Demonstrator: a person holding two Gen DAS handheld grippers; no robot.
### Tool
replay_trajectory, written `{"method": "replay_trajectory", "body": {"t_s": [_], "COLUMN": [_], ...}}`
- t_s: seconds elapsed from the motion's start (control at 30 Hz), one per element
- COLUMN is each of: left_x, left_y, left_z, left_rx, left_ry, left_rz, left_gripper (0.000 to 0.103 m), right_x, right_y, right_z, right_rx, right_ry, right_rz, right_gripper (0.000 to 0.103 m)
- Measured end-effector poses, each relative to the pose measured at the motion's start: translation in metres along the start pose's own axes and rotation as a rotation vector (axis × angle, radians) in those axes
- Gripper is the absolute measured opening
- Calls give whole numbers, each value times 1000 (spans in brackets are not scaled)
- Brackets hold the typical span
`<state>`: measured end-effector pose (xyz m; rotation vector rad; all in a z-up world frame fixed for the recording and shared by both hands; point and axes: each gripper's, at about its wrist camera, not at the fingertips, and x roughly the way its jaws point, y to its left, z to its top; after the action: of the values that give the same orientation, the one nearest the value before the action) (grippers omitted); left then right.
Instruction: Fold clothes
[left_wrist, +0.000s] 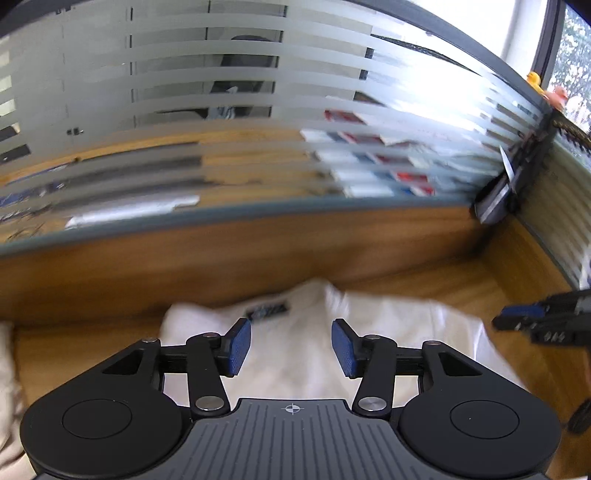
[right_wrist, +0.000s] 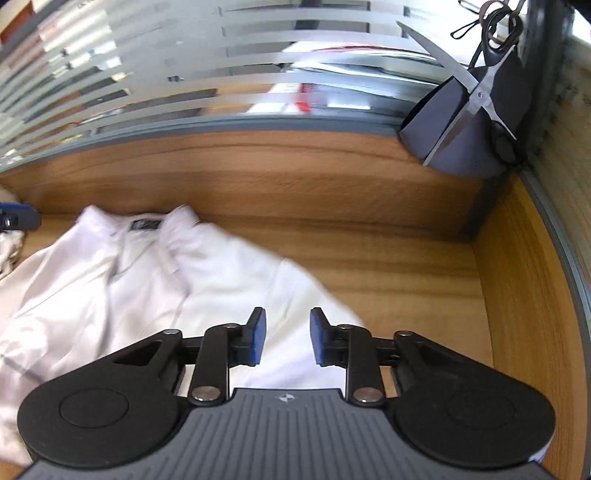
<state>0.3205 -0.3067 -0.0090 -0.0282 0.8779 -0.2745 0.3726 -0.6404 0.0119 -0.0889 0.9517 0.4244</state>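
Note:
A white collared shirt (left_wrist: 373, 325) with a dark neck label (left_wrist: 267, 310) lies spread on the wooden desk (left_wrist: 461, 284), collar toward the back panel. My left gripper (left_wrist: 291, 341) hovers over the cloth just below the collar, open, with nothing between its blue pads. In the right wrist view the same shirt (right_wrist: 147, 280) fills the lower left, its label (right_wrist: 146, 224) near the collar. My right gripper (right_wrist: 284, 338) is open above the shirt's right edge, with only cloth showing beneath the gap. The right gripper's tip (left_wrist: 543, 321) enters the left wrist view at the right edge.
A wooden back panel (right_wrist: 277, 173) topped by striped frosted glass (left_wrist: 221, 92) closes the desk at the rear and right. A dark holder with scissors (right_wrist: 476, 122) hangs in the right corner. More pale cloth (left_wrist: 7, 387) lies at the far left. Bare desk (right_wrist: 406, 277) lies right of the shirt.

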Motion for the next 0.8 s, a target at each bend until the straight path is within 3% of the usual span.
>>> {"method": "replay_trajectory", "body": {"t_s": [0.17,0.3,0.43,0.8], "left_x": [-48,-77,-101,-118], "left_y": [11,24,37,52], "left_z": [-51,-91,-133,-235], "left_rx": [28,29,21,100], "left_ry": [71,113,131,244], "left_rz": [6,14,14,22], "left_gripper": [52,64,71,79], "right_x": [-40,-62,-80,-91], "right_y": [21,42,73,177], "right_z": [-40,-75,-115,-228], "right_rx": [-9,-50,-82,-172], "right_ry": [18,46,70,186], "right_rz": [42,69,103,174], "right_gripper": [37,41,52,68]}}
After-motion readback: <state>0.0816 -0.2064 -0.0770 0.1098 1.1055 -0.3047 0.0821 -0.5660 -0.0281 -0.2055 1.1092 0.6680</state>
